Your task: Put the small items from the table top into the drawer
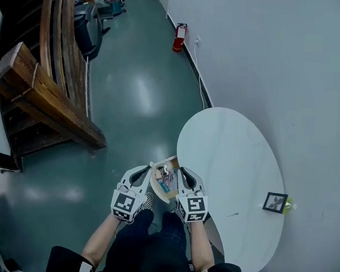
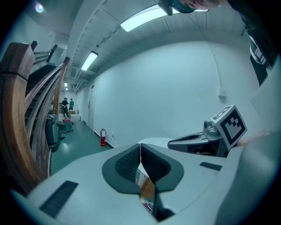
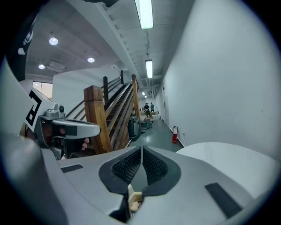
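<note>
Head view: left gripper (image 1: 141, 172) and right gripper (image 1: 185, 173), jaws pressed together and empty, flank the open drawer (image 1: 169, 159) at the tabletop's near edge; I'd push it shut evenly.

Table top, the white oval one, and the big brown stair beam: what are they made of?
The white oval table top looks like laminate or painted board: even, smooth, faintly glossy, no grain; stone can't be ruled out. The big brown stair beam looks like solid varnished wood: streaky grain and a soft sheen.
</note>
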The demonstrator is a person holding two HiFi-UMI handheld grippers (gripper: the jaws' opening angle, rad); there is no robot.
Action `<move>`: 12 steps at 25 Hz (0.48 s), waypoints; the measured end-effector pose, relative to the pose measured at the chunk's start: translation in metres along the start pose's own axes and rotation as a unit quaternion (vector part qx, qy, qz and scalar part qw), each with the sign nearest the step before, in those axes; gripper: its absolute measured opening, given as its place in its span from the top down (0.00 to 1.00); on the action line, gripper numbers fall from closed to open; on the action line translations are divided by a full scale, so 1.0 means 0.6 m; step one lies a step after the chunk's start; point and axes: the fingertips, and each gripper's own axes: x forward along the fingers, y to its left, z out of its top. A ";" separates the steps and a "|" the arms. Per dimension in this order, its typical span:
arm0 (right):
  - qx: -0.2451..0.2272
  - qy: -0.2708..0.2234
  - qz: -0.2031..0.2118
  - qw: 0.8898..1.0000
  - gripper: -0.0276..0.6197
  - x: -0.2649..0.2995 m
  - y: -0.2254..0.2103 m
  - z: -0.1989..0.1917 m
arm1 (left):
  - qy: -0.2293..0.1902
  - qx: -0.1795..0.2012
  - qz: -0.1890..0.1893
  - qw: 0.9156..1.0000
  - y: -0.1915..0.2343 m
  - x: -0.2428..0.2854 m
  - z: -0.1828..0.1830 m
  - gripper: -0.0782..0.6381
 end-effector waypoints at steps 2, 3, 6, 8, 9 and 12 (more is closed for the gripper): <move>-0.005 -0.023 -0.007 1.000 0.90 -0.025 0.001 0.035 | -0.014 0.012 -0.002 1.000 -0.003 -0.010 0.029 0.86; -0.007 -0.032 -0.011 0.999 0.90 -0.037 0.003 0.051 | -0.020 0.017 -0.003 1.000 -0.004 -0.015 0.042 0.86; -0.017 -0.057 -0.024 0.998 0.90 -0.072 0.001 0.088 | -0.040 0.031 -0.005 0.999 -0.008 -0.028 0.079 0.86; -0.022 -0.069 -0.032 0.997 0.90 -0.090 0.001 0.105 | -0.053 0.036 -0.005 0.998 -0.009 -0.038 0.101 0.86; -0.024 -0.073 -0.035 0.996 0.90 -0.098 0.002 0.111 | -0.059 0.037 -0.005 0.998 -0.009 -0.042 0.109 0.86; -0.026 -0.082 -0.038 0.996 0.90 -0.121 0.005 0.121 | -0.067 0.042 -0.009 0.997 -0.018 -0.050 0.124 0.86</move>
